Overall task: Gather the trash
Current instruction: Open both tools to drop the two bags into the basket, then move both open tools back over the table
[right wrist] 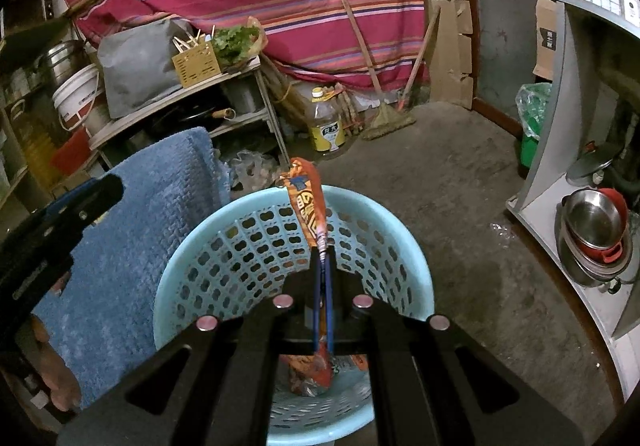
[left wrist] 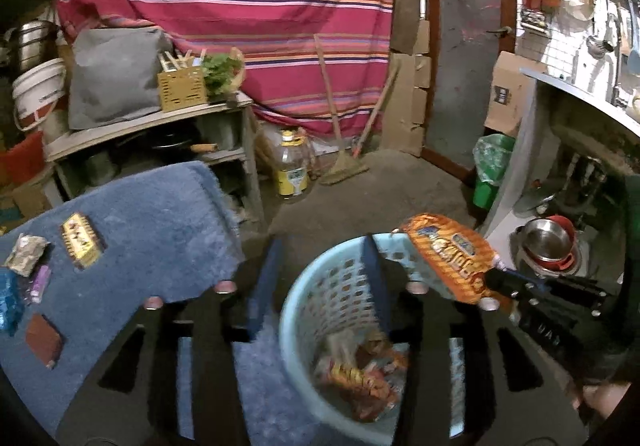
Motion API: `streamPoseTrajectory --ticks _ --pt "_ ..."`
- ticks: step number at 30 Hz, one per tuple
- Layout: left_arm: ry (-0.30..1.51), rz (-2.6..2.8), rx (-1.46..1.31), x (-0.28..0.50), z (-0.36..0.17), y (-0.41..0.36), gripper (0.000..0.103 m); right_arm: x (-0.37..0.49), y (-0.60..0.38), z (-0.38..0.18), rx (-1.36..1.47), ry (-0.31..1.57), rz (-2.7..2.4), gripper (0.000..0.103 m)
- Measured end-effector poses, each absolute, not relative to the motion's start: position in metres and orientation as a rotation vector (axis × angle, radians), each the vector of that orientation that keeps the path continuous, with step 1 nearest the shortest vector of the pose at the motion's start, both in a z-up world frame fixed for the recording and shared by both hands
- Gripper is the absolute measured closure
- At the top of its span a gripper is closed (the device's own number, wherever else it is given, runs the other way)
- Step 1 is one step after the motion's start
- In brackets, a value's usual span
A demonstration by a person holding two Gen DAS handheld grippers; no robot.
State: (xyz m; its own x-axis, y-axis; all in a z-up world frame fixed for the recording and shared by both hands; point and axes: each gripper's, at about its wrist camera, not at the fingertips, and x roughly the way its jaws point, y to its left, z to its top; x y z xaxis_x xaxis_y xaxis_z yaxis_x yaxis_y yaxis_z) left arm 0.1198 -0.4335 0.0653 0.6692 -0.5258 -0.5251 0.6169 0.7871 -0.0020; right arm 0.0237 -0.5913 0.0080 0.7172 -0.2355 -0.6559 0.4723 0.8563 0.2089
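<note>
Here, a light blue perforated basket (right wrist: 256,246) stands on the concrete floor below both grippers, just beside a table covered by a blue towel (left wrist: 160,213). At its bottom lie crumpled orange and red wrappers (left wrist: 360,378), seen blurred between the left fingers and, in the right wrist view, under the right fingers.

The right gripper (right wrist: 323,250) is closed on the sealed end of an orange snack packet (right wrist: 308,205); its blue pads meet with only that thin edge between them. The packet stands up beyond the fingertips, above the basket's far rim. In the left wrist view the same packet (left wrist: 444,258) hangs over the basket's right rim (left wrist: 396,242).

The left gripper (left wrist: 320,266) has its jaws apart, with nothing between the pads; the basket mouth sits between and under the fingers. No earlier view is given.

To the left of the left fingers, on the towel, lie a gold-and-brown wrapper (left wrist: 82,242), a grey crumpled wrapper (left wrist: 26,256), a small purple item (left wrist: 40,282), a blue wrapper (left wrist: 8,306) and a brown packet (left wrist: 44,340).

Beyond the fingertips the floor is open up to an oil bottle (right wrist: 326,125) and a broom (right wrist: 384,117). To the right, a grey counter edge (right wrist: 560,149) bounds the open floor.
</note>
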Motion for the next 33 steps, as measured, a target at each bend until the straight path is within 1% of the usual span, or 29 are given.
streamPoseTrajectory --ticks 1,2,3,6,8,10,14,15,16,17,18,22,23,24,28,33 --pt "0.525 -0.633 0.183 0.119 0.066 -0.429 0.046 0.025 -0.59 0.007 0.383 0.663 -0.4 0.101" --pt "0.518 -0.622 0.184 0.118 0.066 -0.424 0.041 0.025 -0.589 0.007 0.385 0.664 -0.398 0.101" --pt "0.513 -0.61 0.183 0.118 0.067 -0.417 0.04 0.026 -0.588 0.006 0.387 0.664 -0.395 0.101" --pt "0.512 -0.587 0.174 0.119 0.07 -0.396 0.03 0.033 -0.581 0.003 0.38 0.668 -0.389 0.101" --pt "0.5 -0.549 0.173 0.12 0.072 -0.381 0.019 0.036 -0.576 0.002 0.379 0.671 -0.384 0.1" --pt "0.481 -0.512 0.168 0.12 0.074 -0.366 0.015 0.041 -0.571 0.001 0.376 0.673 -0.382 0.099" --pt "0.478 -0.45 0.153 0.125 0.08 -0.332 0.01 0.049 -0.562 -0.004 0.344 0.692 -0.404 0.098" --pt "0.474 -0.429 0.15 0.126 0.081 -0.323 0.009 0.051 -0.561 -0.005 0.344 0.698 -0.412 0.091" --pt "0.47 -0.412 0.148 0.127 0.083 -0.317 0.007 0.052 -0.561 -0.009 0.353 0.71 -0.423 0.081" --pt "0.462 -0.387 0.145 0.128 0.084 -0.306 0.006 0.052 -0.561 -0.011 0.362 0.711 -0.432 0.05" --pt "0.458 -0.373 0.144 0.13 0.086 -0.298 0.006 0.051 -0.56 -0.012 0.368 0.702 -0.448 0.033" --pt "0.454 -0.321 0.142 0.136 0.088 -0.266 0.006 0.051 -0.556 -0.017 0.357 0.712 -0.473 0.033" --pt "0.455 -0.302 0.136 0.138 0.089 -0.255 0.006 0.051 -0.553 -0.017 0.352 0.715 -0.481 0.032" --pt "0.457 -0.291 0.128 0.14 0.089 -0.248 0.006 0.052 -0.55 -0.017 0.347 0.715 -0.488 0.028" --pt "0.465 -0.252 0.088 0.146 0.088 -0.212 0.006 0.06 -0.531 -0.011 0.316 0.708 -0.491 0.027" --pt "0.47 -0.188 0.089 0.154 0.083 -0.166 0.006 0.077 -0.49 0.003 0.294 0.666 -0.445 0.021"
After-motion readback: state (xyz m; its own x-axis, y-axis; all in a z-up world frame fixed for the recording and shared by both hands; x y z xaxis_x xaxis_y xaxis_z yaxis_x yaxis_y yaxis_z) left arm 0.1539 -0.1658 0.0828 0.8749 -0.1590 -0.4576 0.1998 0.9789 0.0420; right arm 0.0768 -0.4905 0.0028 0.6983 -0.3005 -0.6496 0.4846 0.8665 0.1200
